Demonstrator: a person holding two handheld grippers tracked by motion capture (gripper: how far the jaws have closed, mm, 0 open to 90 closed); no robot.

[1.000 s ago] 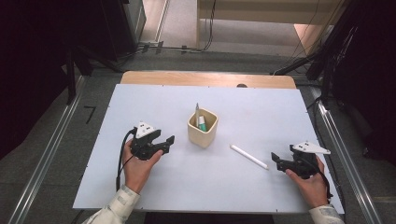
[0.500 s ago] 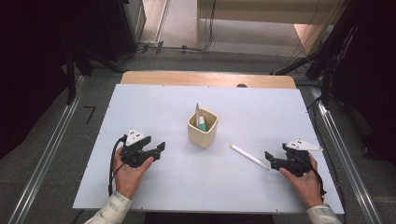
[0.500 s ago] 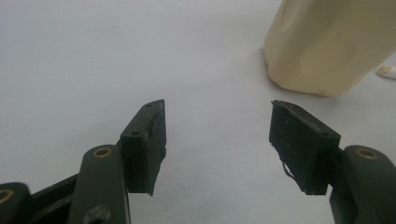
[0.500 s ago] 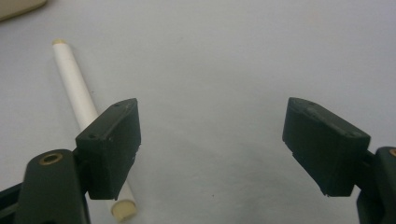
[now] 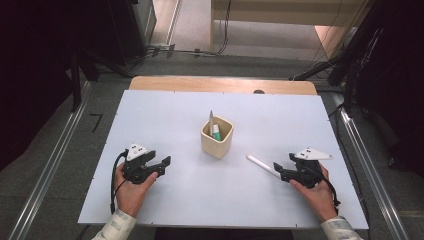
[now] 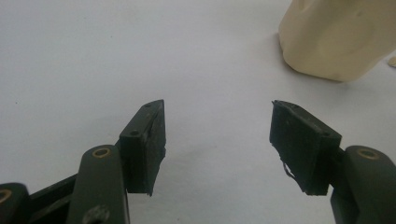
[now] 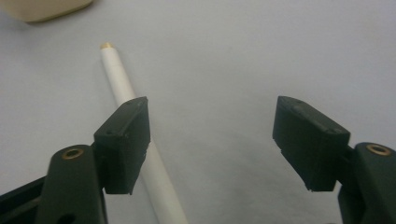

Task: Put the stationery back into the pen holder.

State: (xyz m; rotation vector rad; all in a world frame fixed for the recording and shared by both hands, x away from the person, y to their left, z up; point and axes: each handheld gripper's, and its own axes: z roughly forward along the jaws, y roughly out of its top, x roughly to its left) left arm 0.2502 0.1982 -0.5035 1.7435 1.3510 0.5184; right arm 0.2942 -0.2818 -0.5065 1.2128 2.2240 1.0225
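Both tools have slid: the right tool (image 5: 278, 173), jaws open but just been narrowing, now flanks the white pen (image 7: 126, 88). Left tool (image 5: 162, 165) retreats open and empty, so pickup looks imminent.

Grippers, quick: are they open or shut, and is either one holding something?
Left gripper: open, holding nothing.
Right gripper: open, its jaws have just been closing; the white pen lies by one jaw, not held.
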